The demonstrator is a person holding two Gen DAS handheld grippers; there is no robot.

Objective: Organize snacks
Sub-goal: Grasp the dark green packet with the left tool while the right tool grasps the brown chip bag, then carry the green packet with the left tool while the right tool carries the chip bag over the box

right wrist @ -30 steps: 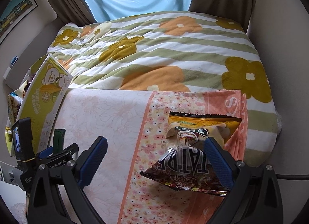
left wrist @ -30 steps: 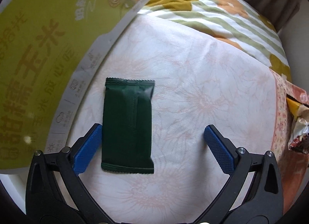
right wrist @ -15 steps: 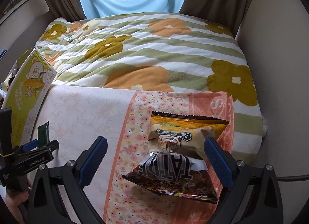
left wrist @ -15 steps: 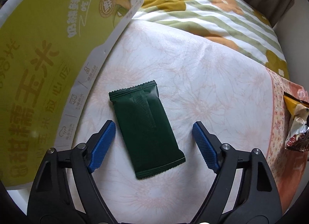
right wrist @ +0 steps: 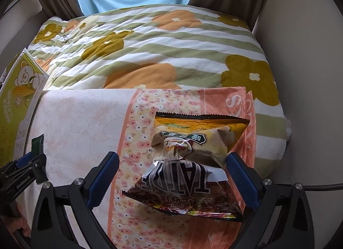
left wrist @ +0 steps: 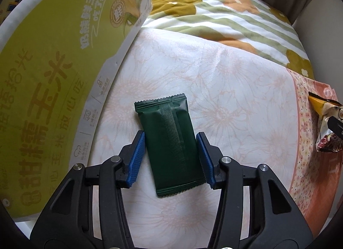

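One dark green snack packet (left wrist: 171,146) lies flat on the pale floral cloth (left wrist: 225,103) that covers the near part of the bed, its crimped ends pointing away from and toward the left wrist camera, the packet slightly tilted. On its left side, near but not touching, a large yellow-green corn snack box (left wrist: 49,73) stands close; only a narrow strip of cloth is free between them. To the right of the packet the cloth is wide and bare up to the orange flowered border (left wrist: 308,133). Beyond the cloth's far edge comes the striped flower quilt (right wrist: 163,51).

The left hand-held gripper (left wrist: 171,156) has just been closing; its blue pads (left wrist: 137,159) now press on both long sides of the green packet, so the packet is gripped across its width while it rests on the cloth.

Two bigger bags are on the orange border at the right: a yellow bag (right wrist: 201,133) and, overlapping its near end, a dark brown bag (right wrist: 184,193). The cloth's right edge is just beside them, and the beige wall (right wrist: 304,77) is near there. The right hand-held gripper (right wrist: 173,176) stands wide open, one pad on each side of these bags. The right pad seems very close to the bags; whether it touches I cannot tell.
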